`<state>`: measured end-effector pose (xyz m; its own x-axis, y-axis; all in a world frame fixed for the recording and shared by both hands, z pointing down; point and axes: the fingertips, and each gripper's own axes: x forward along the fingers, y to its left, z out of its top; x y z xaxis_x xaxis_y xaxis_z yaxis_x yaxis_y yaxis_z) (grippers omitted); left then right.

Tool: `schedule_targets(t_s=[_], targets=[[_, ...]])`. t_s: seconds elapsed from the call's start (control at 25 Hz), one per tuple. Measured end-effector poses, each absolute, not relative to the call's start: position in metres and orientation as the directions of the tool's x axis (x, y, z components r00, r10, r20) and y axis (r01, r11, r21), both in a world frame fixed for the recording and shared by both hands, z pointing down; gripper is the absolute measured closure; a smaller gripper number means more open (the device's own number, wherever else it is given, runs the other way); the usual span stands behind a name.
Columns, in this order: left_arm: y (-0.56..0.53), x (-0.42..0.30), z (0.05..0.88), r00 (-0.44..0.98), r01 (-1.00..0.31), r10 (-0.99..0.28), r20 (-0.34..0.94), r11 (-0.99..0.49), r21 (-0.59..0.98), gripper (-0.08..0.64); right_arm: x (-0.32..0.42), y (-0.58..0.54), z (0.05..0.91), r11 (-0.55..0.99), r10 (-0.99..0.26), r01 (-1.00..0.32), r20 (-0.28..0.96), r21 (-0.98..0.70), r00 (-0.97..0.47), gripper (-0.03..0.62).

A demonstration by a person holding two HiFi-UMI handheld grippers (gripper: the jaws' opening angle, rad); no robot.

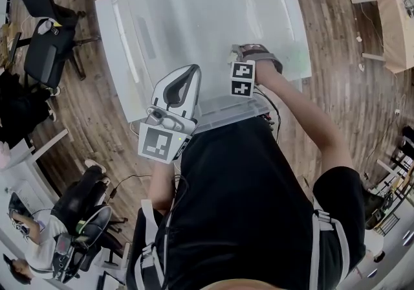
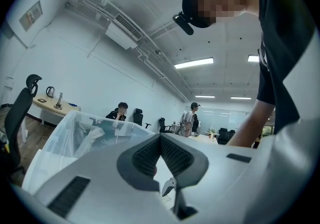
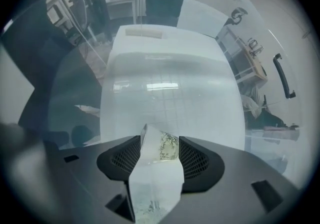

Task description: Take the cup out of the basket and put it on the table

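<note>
Cup point(image 3: 156, 183), white with a leafy print, sat between the widely spread jaws of the right gripper point(image 3: 160, 140), which pointed down at the clear basket point(image 1: 226, 112) on the table's point(image 1: 162, 43) near edge. The left gripper point(image 2: 160, 138) had its jaws pressed together, empty. With the pads apparently loose, the cup could slip and topple.

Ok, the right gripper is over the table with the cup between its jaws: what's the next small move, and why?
Probably lift the right gripper straight up, off the cup. Its jaws stand wide and the pads seem not to press the cup, with the table below. Whether its base rests there I cannot tell, so rise slowly.
</note>
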<state>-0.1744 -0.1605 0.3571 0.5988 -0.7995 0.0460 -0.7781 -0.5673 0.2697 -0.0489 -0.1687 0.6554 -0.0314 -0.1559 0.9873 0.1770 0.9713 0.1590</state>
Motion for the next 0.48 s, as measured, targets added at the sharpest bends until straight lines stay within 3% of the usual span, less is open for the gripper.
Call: schedule_targets(t_s=[0.48], targets=[[-0.161,-0.165,0.350,0.624,-0.757,-0.781,0.024,-0.597,0.268,0.541,-0.037,-0.178,0.684,0.916,-0.292,0.308,0.954,0.257,0.073,0.362]])
